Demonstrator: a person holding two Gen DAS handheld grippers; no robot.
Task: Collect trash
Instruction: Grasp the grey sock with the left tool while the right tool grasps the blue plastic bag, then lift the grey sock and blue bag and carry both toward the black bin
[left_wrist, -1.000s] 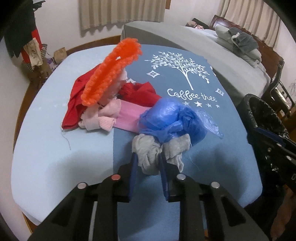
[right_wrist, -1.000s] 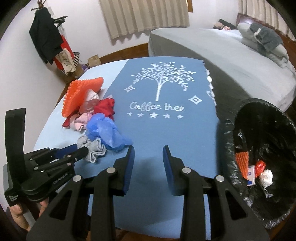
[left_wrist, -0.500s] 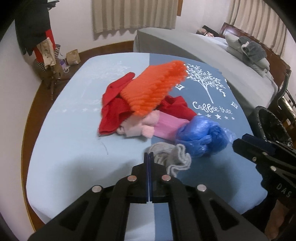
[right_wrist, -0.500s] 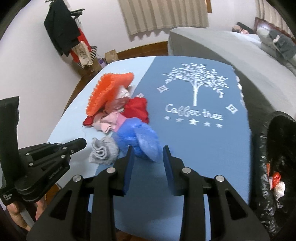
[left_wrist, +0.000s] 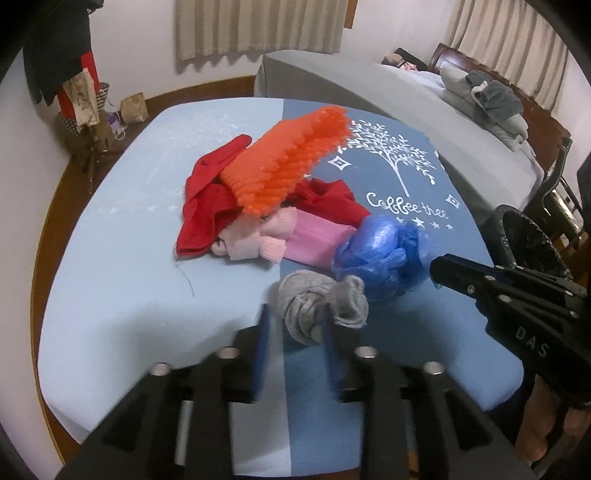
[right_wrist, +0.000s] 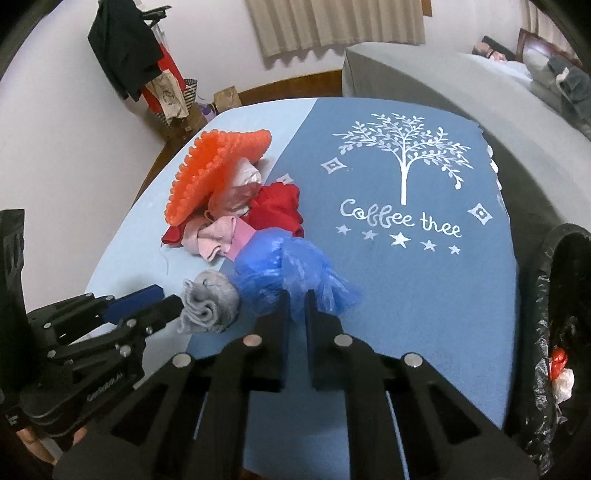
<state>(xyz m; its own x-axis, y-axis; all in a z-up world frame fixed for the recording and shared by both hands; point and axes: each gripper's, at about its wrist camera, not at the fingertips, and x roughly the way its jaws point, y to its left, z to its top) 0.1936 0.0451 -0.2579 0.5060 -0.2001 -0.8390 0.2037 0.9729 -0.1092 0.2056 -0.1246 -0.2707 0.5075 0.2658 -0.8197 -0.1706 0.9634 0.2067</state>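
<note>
A crumpled blue plastic bag (right_wrist: 284, 266) (left_wrist: 380, 258) lies on the blue tablecloth (right_wrist: 406, 295) beside a pile of clothes. My right gripper (right_wrist: 297, 306) is shut on the bag's near edge; in the left wrist view its fingertips (left_wrist: 439, 271) reach the bag from the right. My left gripper (left_wrist: 297, 332) is opening, its blurred fingers either side of a rolled grey sock (left_wrist: 321, 306) (right_wrist: 208, 302) without pressing it. The bin lined with a black bag (right_wrist: 561, 295) (left_wrist: 528, 236) stands at the table's right edge.
An orange knitted piece (left_wrist: 288, 166) rests on red cloth (left_wrist: 207, 206) and pink socks (left_wrist: 273, 240) behind the bag. The bin holds red and white scraps (right_wrist: 559, 369). A grey bed (right_wrist: 424, 70) lies beyond, a coat rack (right_wrist: 125, 59) at back left.
The right gripper moved left to the blue bag and closed on its edge. The left gripper, shut half a second ago just short of the grey sock, has opened around it.
</note>
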